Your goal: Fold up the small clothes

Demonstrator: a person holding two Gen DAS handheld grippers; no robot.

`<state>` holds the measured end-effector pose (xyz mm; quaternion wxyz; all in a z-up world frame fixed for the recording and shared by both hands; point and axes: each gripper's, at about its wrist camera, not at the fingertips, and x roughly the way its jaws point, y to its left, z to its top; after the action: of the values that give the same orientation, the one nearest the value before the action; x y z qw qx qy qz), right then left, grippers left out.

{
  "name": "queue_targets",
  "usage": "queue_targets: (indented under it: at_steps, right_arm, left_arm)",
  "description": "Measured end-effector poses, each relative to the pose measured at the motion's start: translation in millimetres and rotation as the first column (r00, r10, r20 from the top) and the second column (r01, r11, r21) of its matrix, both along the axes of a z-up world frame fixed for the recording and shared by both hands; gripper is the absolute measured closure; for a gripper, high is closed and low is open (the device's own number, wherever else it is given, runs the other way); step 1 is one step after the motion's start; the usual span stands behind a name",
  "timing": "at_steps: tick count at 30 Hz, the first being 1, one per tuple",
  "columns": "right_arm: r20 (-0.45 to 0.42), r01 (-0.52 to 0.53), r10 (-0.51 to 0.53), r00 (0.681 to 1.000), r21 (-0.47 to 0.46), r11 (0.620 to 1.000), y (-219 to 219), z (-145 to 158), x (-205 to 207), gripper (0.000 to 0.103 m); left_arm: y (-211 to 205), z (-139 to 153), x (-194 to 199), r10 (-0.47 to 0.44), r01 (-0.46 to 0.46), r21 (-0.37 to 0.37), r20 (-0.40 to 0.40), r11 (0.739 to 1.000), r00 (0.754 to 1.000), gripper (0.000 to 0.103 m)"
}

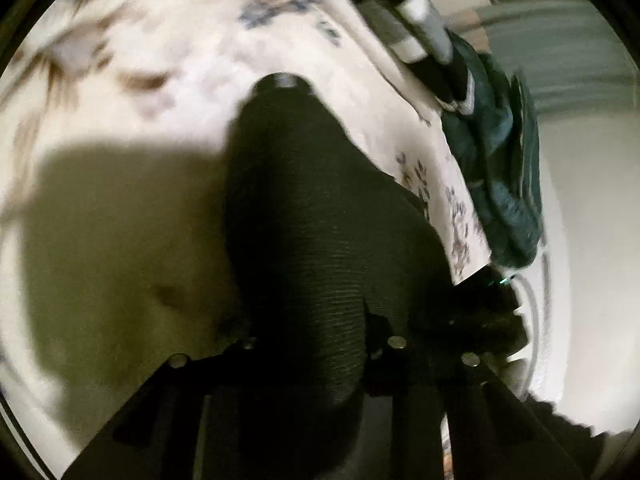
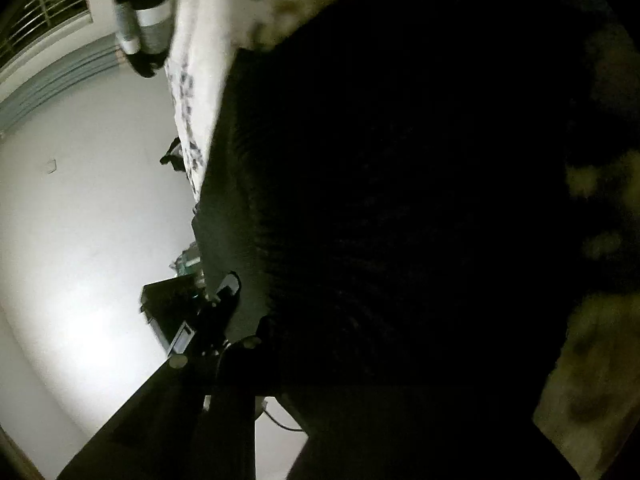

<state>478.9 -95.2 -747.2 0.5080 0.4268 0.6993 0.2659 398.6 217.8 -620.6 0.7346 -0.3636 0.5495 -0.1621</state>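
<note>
A dark ribbed knit garment [image 1: 304,220] hangs from my left gripper [image 1: 316,344], which is shut on its edge above the floral bedsheet [image 1: 168,60]. The cloth drapes forward and hides the fingertips. In the right wrist view the same dark garment [image 2: 380,200] fills most of the frame. My right gripper [image 2: 260,340] is shut on its near edge, with the cloth covering the fingers. The other gripper [image 2: 188,312] shows at the garment's left side.
A pile of clothes lies at the bed's edge: a black, grey and white striped piece [image 1: 412,20] and a dark green garment [image 1: 500,152]. The striped piece also shows in the right wrist view [image 2: 144,28]. Beyond the bed are a white wall [image 2: 80,220] and a window grille [image 2: 44,8].
</note>
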Motion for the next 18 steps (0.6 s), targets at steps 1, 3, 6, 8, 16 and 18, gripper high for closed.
queue_targets:
  at_steps: [1,3,6,8,16,18]
  right_arm:
    - [0.014,0.012,-0.012,1.000,-0.025,1.000,1.6,9.6,-2.6,0.081]
    - [0.030,0.036,-0.035,0.999,-0.051,0.998,5.4,24.9,-6.5,0.082]
    - [0.055,0.083,-0.080,0.995,-0.064,0.994,12.1,53.9,-8.9,0.082]
    - [0.077,0.126,-0.122,0.990,-0.048,0.991,15.4,79.8,-4.8,0.082]
    - [0.195,0.191,-0.179,0.964,-0.042,0.981,15.1,181.0,87.7,0.082]
    - [0.228,0.192,-0.178,0.957,-0.042,0.980,17.1,199.9,119.9,0.082]
  left_arm:
    - [-2.1,6.6,0.5,-0.015,0.015,0.012,0.002,1.000,1.000,0.082]
    - [-3.4,24.5,3.6,-0.045,0.045,0.018,0.014,0.999,0.999,0.083]
    - [-0.7,50.5,12.4,-0.081,0.080,0.026,0.035,0.996,0.996,0.083]
    - [3.9,72.5,24.6,-0.099,0.098,0.028,0.055,0.995,0.994,0.083]
    - [10.1,157.4,126.8,-0.150,0.140,0.073,0.167,0.987,0.974,0.083]
    - [11.4,169.6,157.1,-0.143,0.129,0.084,0.194,0.988,0.970,0.083]
